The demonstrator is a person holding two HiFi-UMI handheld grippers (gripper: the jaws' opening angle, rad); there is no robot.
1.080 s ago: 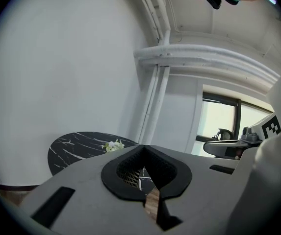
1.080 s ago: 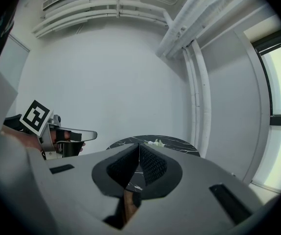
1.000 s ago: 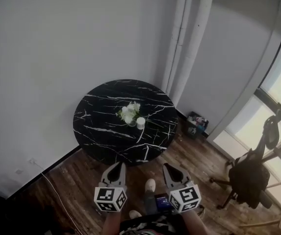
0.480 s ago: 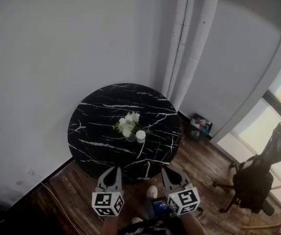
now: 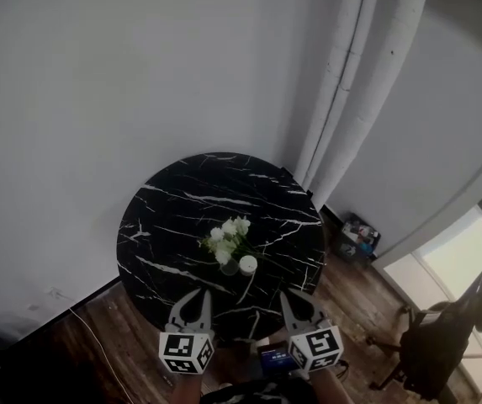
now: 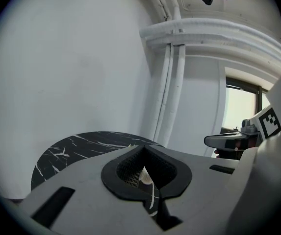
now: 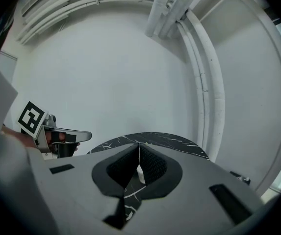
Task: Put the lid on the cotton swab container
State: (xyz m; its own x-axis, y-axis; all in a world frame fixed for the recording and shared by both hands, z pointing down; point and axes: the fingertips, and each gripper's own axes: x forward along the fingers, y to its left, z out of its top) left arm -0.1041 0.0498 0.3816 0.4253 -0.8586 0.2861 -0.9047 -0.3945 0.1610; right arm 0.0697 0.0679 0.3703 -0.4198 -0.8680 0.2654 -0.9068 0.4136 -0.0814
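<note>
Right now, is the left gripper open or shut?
Shut: the left gripper shows its jaw tips meeting, with nothing held between them.

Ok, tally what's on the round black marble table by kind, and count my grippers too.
Bunch of white flowers: 1
Small white round object, lid or container unclear: 1
Round black marble table itself: 1
Grippers, both shut and empty: 2, the left gripper and the right gripper
Total: 5

We hold left claw [image 5: 199,295] and right claw [image 5: 290,296] side by side, jaws together, nothing gripped.
</note>
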